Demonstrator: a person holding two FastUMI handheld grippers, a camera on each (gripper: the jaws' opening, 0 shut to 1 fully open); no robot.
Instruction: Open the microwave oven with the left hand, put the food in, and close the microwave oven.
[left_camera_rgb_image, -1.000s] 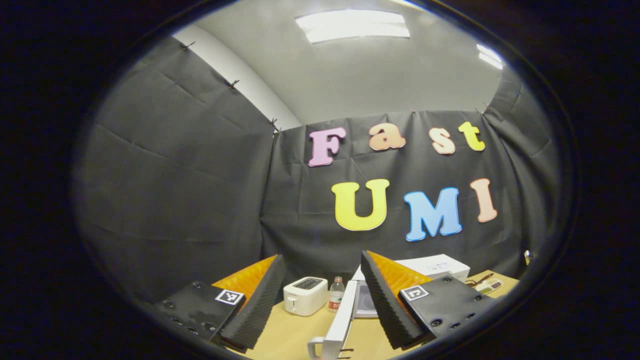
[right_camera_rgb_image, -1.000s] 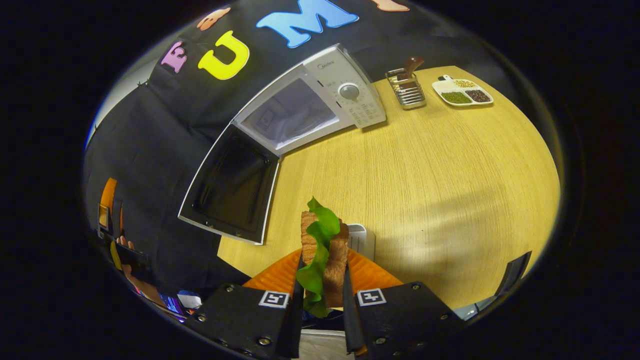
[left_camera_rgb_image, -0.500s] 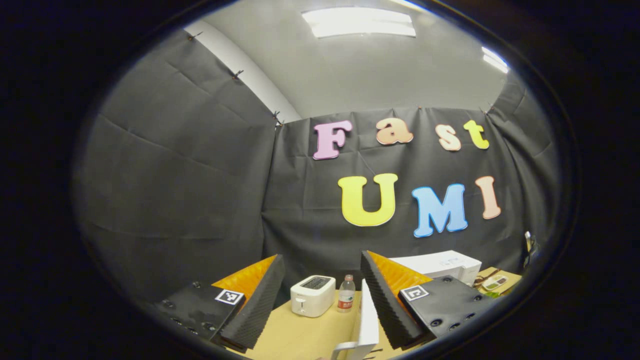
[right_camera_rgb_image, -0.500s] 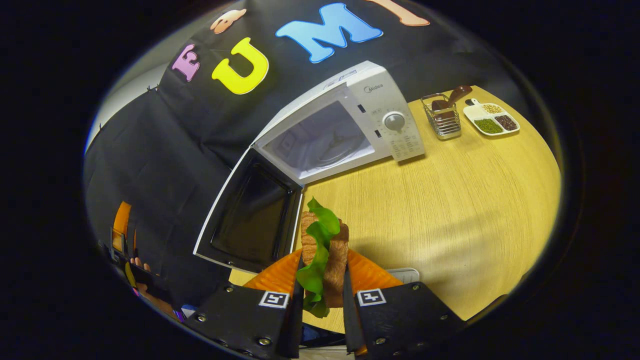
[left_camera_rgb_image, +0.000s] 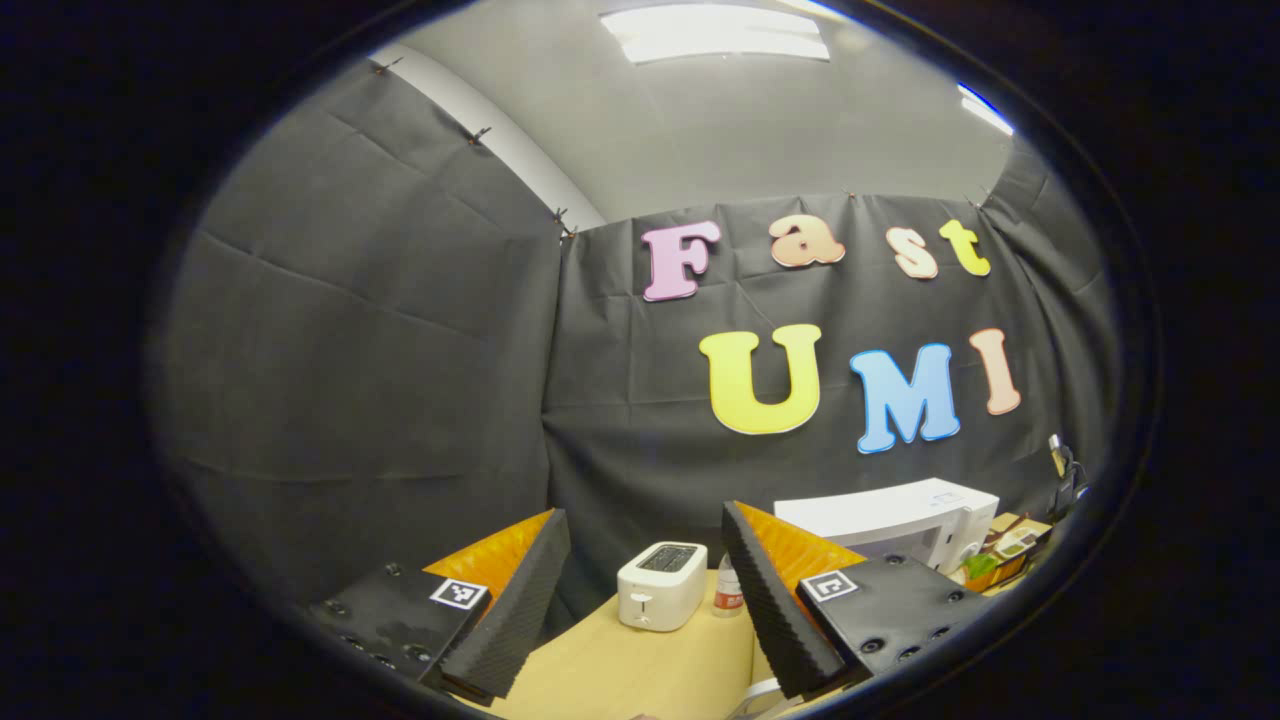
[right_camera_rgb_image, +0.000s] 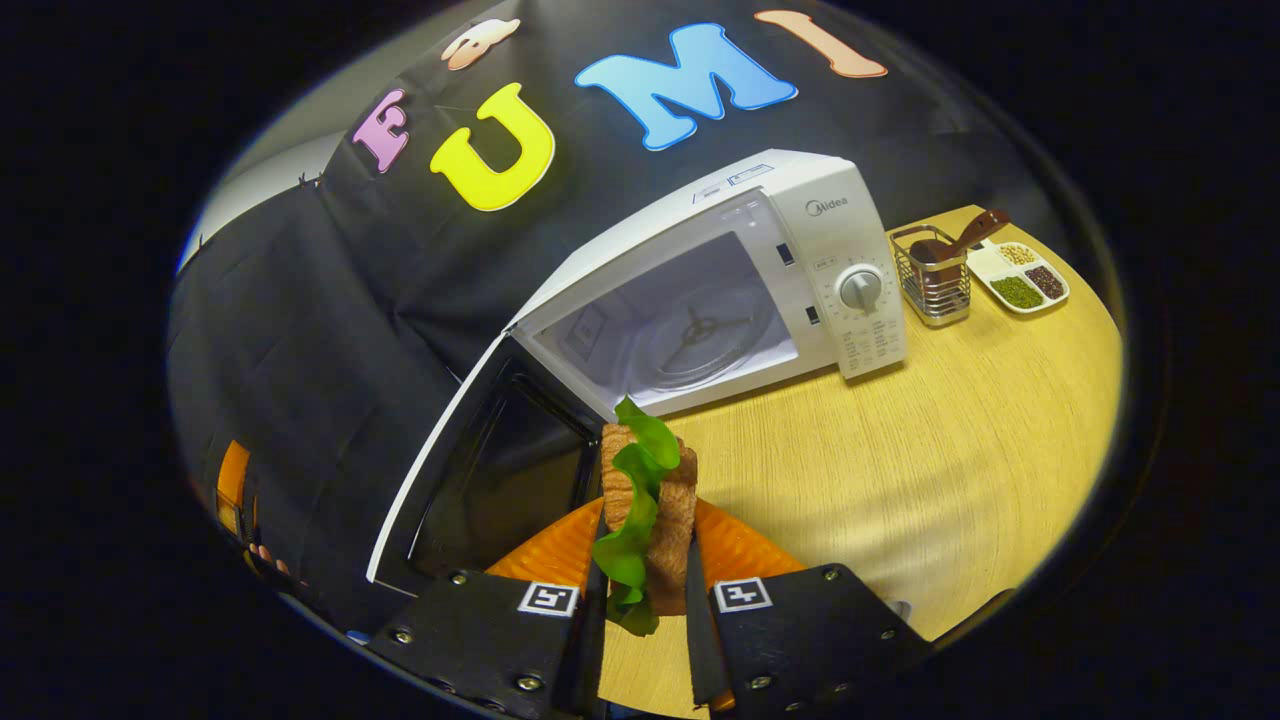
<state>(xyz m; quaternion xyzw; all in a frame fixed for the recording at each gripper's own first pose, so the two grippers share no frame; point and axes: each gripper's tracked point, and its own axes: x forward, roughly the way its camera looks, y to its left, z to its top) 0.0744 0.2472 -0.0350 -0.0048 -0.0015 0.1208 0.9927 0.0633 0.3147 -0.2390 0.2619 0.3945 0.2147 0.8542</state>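
A white microwave oven (right_camera_rgb_image: 800, 250) stands on the wooden table (right_camera_rgb_image: 930, 470) with its door (right_camera_rgb_image: 480, 470) swung wide to the left, the glass turntable (right_camera_rgb_image: 700, 335) bare inside. My right gripper (right_camera_rgb_image: 645, 590) is shut on a sandwich (right_camera_rgb_image: 650, 500) with green lettuce, held above the table just in front of the cavity's lower left corner. My left gripper (left_camera_rgb_image: 645, 590) is open with nothing between its fingers, raised and off to the left, and its view catches the microwave oven (left_camera_rgb_image: 890, 510) from the side.
A white toaster (left_camera_rgb_image: 660, 598) and a small bottle (left_camera_rgb_image: 728, 592) stand at the table's left end. Right of the microwave are a wire basket (right_camera_rgb_image: 932, 285) with a brown-handled tool and a white divided dish (right_camera_rgb_image: 1020, 280) of beans. A hand (right_camera_rgb_image: 268, 555) shows far left.
My right gripper carried the sandwich closer to the open cavity. The left gripper drew back to the left, away from the door, so the door edge slid out of its view.
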